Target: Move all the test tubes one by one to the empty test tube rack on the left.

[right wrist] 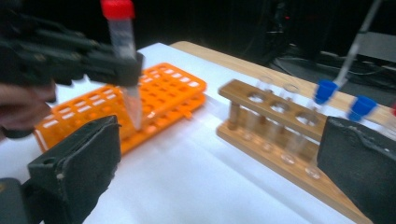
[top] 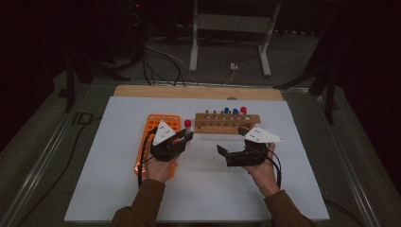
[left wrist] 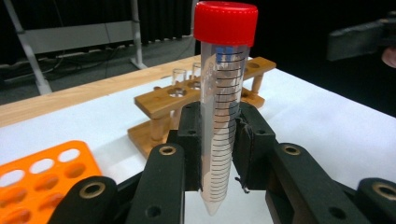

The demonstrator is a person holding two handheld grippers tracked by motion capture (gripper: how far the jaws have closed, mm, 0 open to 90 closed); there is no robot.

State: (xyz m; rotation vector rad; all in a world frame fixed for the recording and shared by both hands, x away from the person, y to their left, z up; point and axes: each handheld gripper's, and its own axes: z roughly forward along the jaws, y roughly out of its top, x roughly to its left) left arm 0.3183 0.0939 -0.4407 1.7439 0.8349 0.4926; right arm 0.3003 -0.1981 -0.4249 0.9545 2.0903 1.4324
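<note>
A clear graduated tube with a red cap (left wrist: 223,93) stands upright between the jaws of my left gripper (left wrist: 219,135), which is shut on its lower half. In the high view this gripper (top: 183,138) holds the tube (top: 187,124) just right of the orange rack (top: 158,124). My right gripper (right wrist: 219,161) stands wide open with nothing between its jaws. It faces the wooden rack (right wrist: 275,135) and the held tube (right wrist: 125,42). From above, the right gripper (top: 231,142) sits in front of the wooden rack (top: 227,123).
The wooden rack holds several tubes, some with blue caps (right wrist: 324,91) and one red-capped at its right end (top: 243,110). The orange rack (left wrist: 42,182) has open holes. A white sheet (top: 198,189) covers the table, with bare room in front of both racks.
</note>
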